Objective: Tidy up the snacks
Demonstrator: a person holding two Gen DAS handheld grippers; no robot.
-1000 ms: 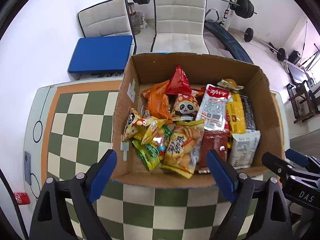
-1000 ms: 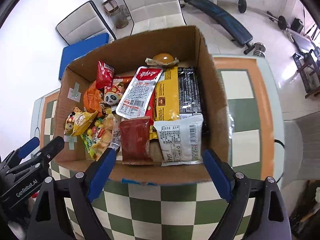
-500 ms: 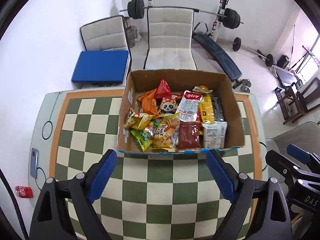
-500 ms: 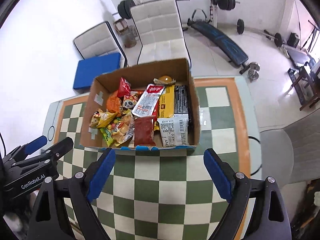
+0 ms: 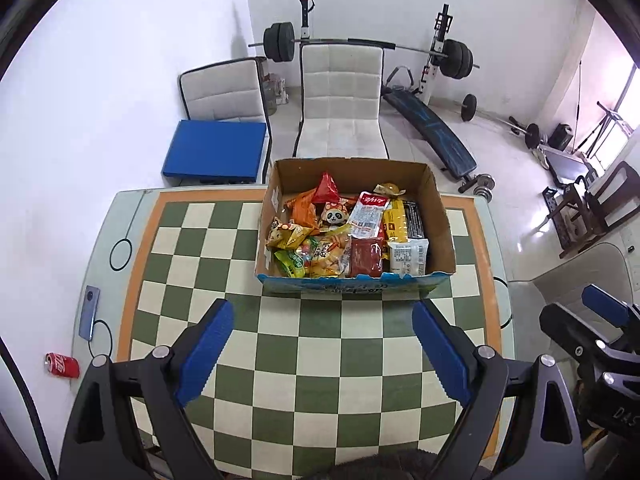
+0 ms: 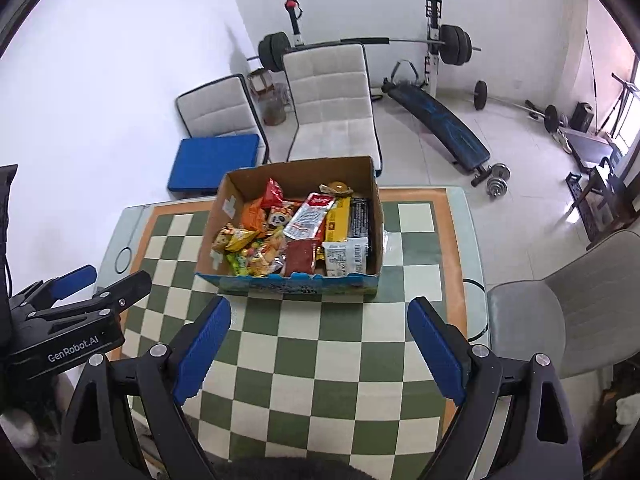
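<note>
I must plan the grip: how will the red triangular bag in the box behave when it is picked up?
The red bag stands puffed above the other snacks, so it is probably light and air-filled. Its shiny film may slip between fingers. A hard squeeze could crush the contents.

Both views bright, even daylight. Source looks like the window (image 5: 624, 92) at the right edge, which blows out; pinkish cast on the wall beside it. Glare patch on the floor tiles (image 5: 524, 248) at right. Shadows soft; a faint one on the white wall (image 5: 240, 36) at upper centre. Heavy fisheye: black vignette in all corners, straight lines bow toward the edges. Centre sharp, snack print on the packets only partly legible; no motion blur visible.
</note>
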